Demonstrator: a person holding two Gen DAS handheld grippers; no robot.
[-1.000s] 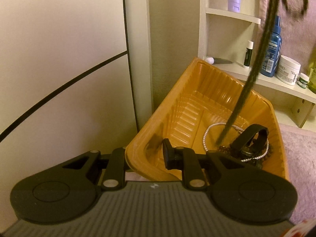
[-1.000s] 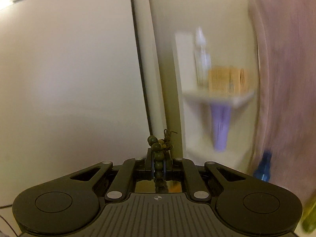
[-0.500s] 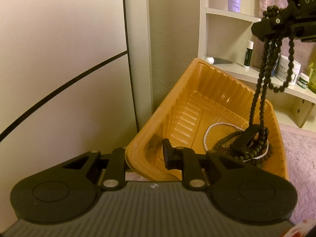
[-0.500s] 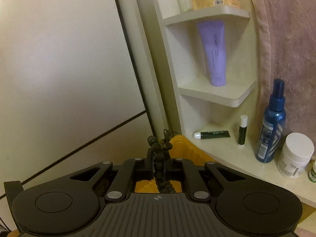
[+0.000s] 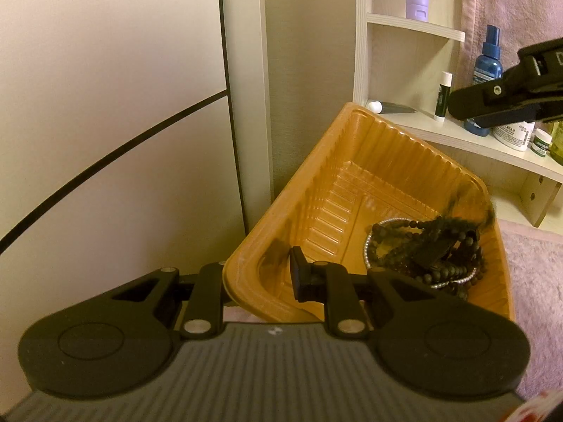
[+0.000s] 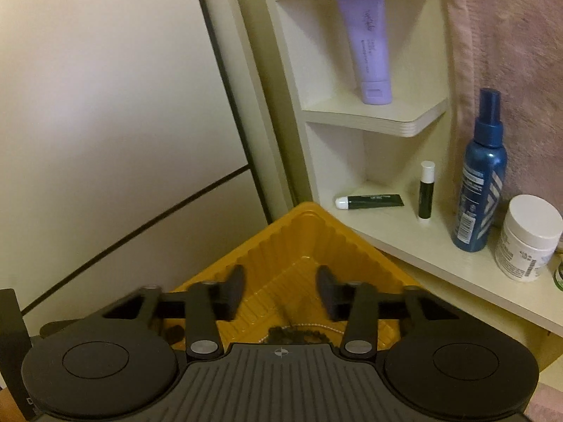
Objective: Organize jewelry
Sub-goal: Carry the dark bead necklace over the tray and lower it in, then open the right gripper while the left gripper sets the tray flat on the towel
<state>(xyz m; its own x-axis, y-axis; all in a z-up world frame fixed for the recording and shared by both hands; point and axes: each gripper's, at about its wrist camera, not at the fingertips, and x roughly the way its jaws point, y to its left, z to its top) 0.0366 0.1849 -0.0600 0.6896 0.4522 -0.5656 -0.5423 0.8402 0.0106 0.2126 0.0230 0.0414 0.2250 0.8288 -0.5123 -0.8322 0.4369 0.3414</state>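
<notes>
My left gripper is shut on the near rim of an orange ribbed plastic tray and holds it tilted. A dark bead necklace lies heaped in the tray's right corner, over a pearl strand and a black watch. My right gripper is open and empty, hovering above the tray; it shows as a dark shape in the left wrist view. A bit of the beads shows just below its fingers.
A cream corner shelf stands behind the tray with a lilac tube, a blue spray bottle, a white jar, a lip balm and a dark tube. A pink towel hangs right. A cream wardrobe door fills the left.
My right gripper opened and let the dark bead necklace drop into the tray, where it now lies in a heap. The left gripper and tray have not moved.
</notes>
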